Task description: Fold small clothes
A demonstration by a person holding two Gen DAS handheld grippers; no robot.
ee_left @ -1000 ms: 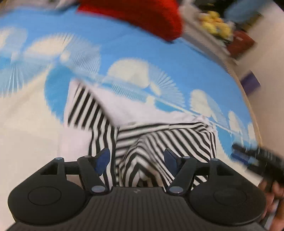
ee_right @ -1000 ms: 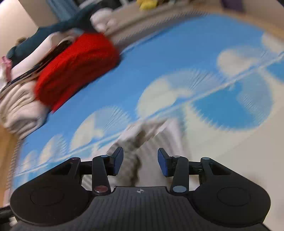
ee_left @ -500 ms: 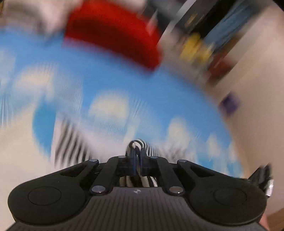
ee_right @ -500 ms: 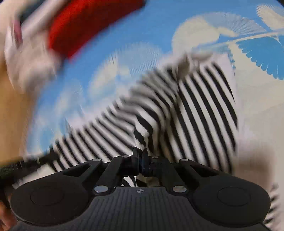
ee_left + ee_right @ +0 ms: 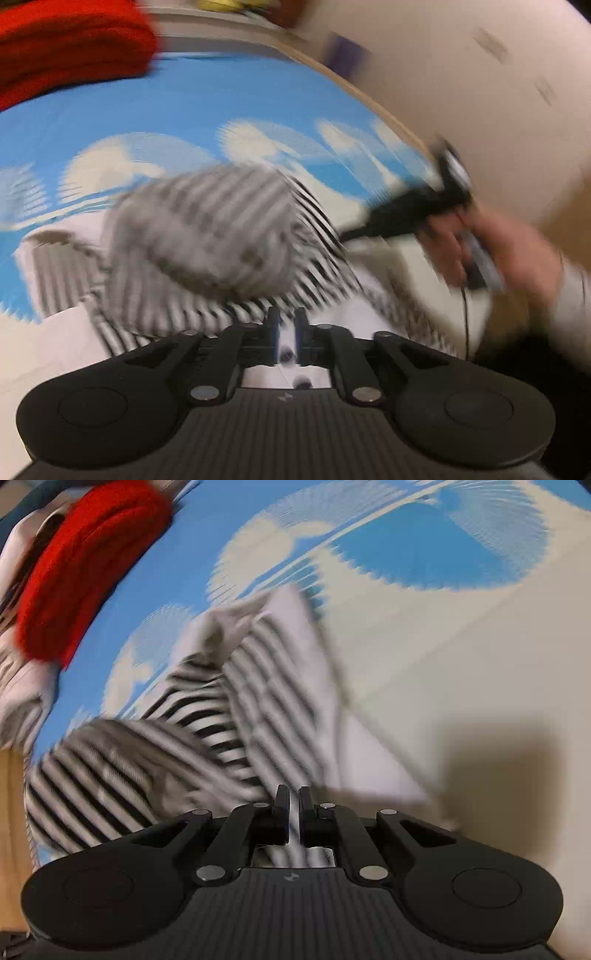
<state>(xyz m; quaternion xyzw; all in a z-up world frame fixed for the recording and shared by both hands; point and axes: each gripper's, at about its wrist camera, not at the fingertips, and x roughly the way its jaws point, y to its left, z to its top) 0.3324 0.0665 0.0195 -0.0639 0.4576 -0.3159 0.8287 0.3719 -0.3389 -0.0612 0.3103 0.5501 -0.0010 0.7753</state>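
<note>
**Blue-and-cream patterned surface, striped garment lifted between two grippers**

Blue cloth with cream fan shapes [image 5: 177, 110] underneath, red folded fabric [image 5: 70, 48] at the far edge. Against one second ago: both pairs of fingers then spread wide above the striped garment [image 5: 207, 236], now nearly pressed together with cloth between them. Garment no longer flat, bunched and raised, blurred by motion. Left gripper [image 5: 286, 332] pinching a white-edged part of it. Right gripper [image 5: 291, 812] clamped on striped fabric [image 5: 207, 716]. Right hand [image 5: 491, 254] visible in the left wrist view, holding its black tool.
</note>
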